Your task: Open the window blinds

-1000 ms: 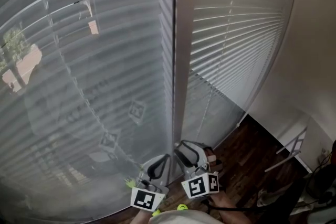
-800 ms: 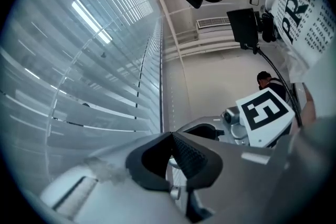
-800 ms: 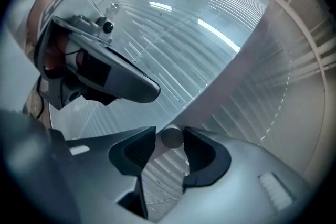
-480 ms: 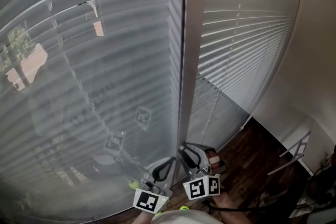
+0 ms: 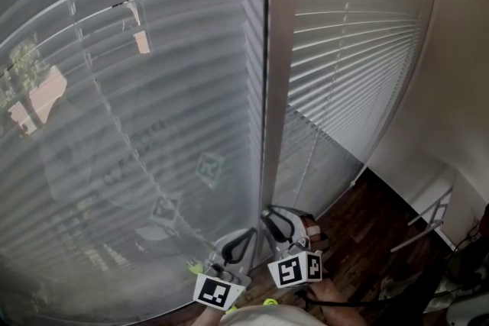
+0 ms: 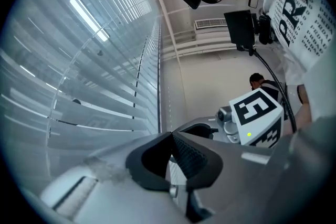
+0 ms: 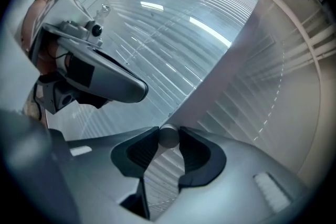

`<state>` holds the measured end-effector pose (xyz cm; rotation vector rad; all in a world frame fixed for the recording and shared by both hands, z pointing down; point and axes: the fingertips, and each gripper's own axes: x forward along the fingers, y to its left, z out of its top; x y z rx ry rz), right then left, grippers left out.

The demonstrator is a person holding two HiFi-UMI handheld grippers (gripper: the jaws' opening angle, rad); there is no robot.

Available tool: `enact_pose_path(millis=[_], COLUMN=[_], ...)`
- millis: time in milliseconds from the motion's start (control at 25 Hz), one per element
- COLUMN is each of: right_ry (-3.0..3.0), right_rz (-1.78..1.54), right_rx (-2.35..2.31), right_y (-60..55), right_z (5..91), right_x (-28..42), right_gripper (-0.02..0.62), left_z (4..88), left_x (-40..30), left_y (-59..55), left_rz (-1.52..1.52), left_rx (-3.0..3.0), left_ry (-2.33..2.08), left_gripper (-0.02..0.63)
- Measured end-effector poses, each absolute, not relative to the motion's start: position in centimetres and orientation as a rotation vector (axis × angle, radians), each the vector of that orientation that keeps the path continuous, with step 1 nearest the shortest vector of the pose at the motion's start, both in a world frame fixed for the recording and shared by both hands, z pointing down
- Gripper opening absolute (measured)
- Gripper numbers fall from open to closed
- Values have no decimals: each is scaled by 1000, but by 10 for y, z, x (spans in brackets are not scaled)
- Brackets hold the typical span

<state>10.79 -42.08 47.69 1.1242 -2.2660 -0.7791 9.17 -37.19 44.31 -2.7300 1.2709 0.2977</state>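
Blinds ran off the head view's top and left edges. Wand showed only a round end, rest not traceable. Dark clutter at the lower right was too dim to identify.

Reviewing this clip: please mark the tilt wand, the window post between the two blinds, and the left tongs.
tilt wand (image 7: 168,137), right gripper view: on its rounded end.
window post (image 5: 276,88), head view: on its flat face, about halfway up.
left tongs (image 6: 171,134), left gripper view: where the two closed tips meet.
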Motion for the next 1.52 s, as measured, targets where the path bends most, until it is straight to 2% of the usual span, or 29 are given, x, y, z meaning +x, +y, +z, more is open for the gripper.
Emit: enact_pose_path(millis=[1040, 1320, 1520], right_ry=[-2711, -2717, -2659], right_rz=[35, 54, -84], right_rx=[1274, 1274, 1256], right_y=[-428, -427, -425], right_z=[475, 475, 474], right_x=[118, 118, 116], right_gripper=[129, 130, 130], left_z=[444, 442, 439], left_x=[95, 93, 92], left_y=[-367, -365, -365], left_rz=[295, 297, 303], left_rx=[-2744, -2742, -2744], left_ry=[1271, 1273, 1271], left_gripper=[-11, -9, -9])
